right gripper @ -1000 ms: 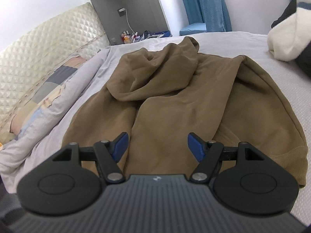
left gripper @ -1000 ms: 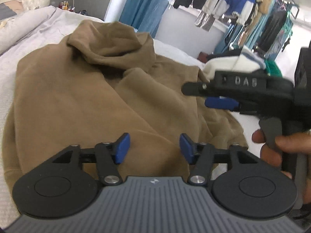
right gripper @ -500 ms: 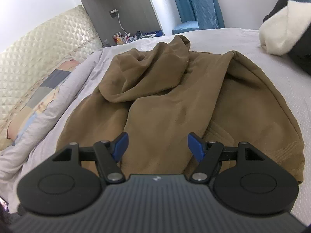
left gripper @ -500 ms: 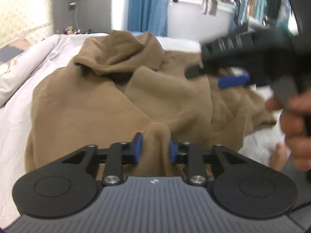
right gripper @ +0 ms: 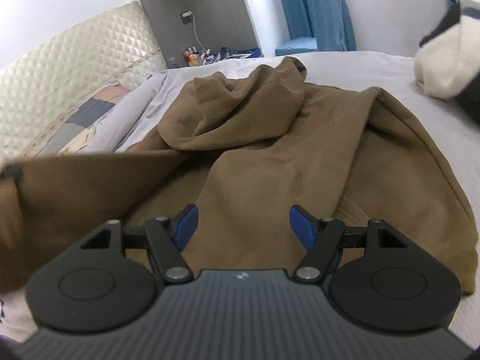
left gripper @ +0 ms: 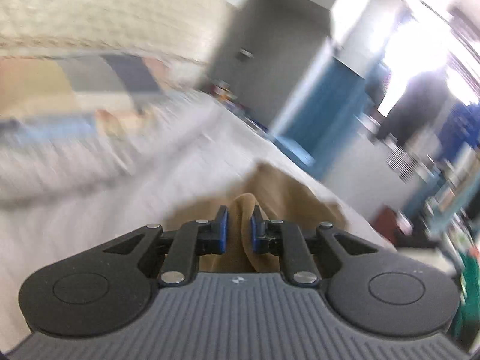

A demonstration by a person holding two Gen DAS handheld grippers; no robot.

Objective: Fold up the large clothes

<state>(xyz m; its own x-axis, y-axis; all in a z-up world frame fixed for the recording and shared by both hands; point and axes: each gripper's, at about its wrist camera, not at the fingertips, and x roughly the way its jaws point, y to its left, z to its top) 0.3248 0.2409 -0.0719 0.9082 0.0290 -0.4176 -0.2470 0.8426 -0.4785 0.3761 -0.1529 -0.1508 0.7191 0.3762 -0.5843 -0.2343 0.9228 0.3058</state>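
A large brown hoodie (right gripper: 270, 156) lies spread on the bed, hood towards the far side. My left gripper (left gripper: 239, 229) is shut on a fold of the brown hoodie (left gripper: 243, 210) and holds it lifted; that view is blurred. In the right wrist view a stretch of the hoodie (right gripper: 75, 192) stands raised at the left. My right gripper (right gripper: 243, 222) is open and empty, just above the hoodie's near middle.
The bed has a light grey sheet (right gripper: 360, 66) and a quilted cream headboard (right gripper: 75, 60). A patchwork pillow (right gripper: 81, 126) lies at the left. A white and black garment pile (right gripper: 444, 69) sits at the far right. Blue curtains (right gripper: 315, 9) hang behind.
My left gripper closed on a fold of the hoodie and has swung up and left with it, raising that side. My right gripper stayed open and moved slightly closer.
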